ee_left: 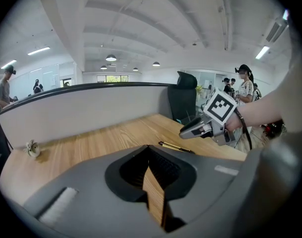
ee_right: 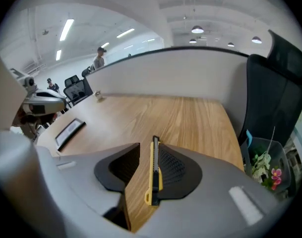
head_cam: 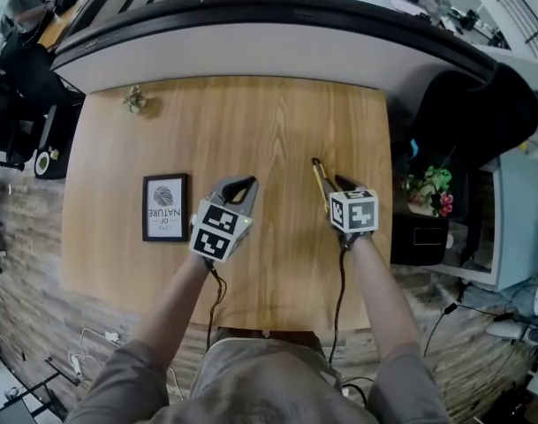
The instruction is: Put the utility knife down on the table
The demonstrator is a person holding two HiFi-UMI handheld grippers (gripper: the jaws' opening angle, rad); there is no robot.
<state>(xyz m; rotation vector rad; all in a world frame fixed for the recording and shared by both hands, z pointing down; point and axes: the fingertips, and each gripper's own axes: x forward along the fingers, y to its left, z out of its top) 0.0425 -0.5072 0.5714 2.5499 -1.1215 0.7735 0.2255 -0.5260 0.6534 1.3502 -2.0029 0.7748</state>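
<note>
Pale wooden table [head_cam: 277, 113] is filling the head view, with a grey curved partition [head_cam: 251, 56] running along its far edge and a black office chair [head_cam: 476, 113] standing off its right corner. A person's forearms are reaching in from below, each hand holding a gripper.

The left gripper [ee_left: 149, 150] is hovering over the middle of the table. Its own view is showing the jaw tips meeting, with a sliver of wood visible behind them and nothing held. The right gripper [ee_right: 149, 146] is sitting to its right with its jaws a little apart. A black picture frame [head_cam: 165, 207] is lying to the left of the left gripper.

The utility knife [ee_right: 153, 172], yellow and black, is lying lengthwise between the right jaws. It is running close along the right-hand pad, while the left-hand pad is standing clear of it with bare wood in the gap. A small ornament [head_cam: 134, 100] is sitting near the far left corner.

The step in hand appears to be the release, with the knife looking set down and let go. The next move is likely calling for drawing the right gripper straight back or up without nudging the knife.

Only the left gripper view is showing the knife side-on, flat on the wood beneath the right gripper's tips. The head view is showing just its front end poking out ahead.
</note>
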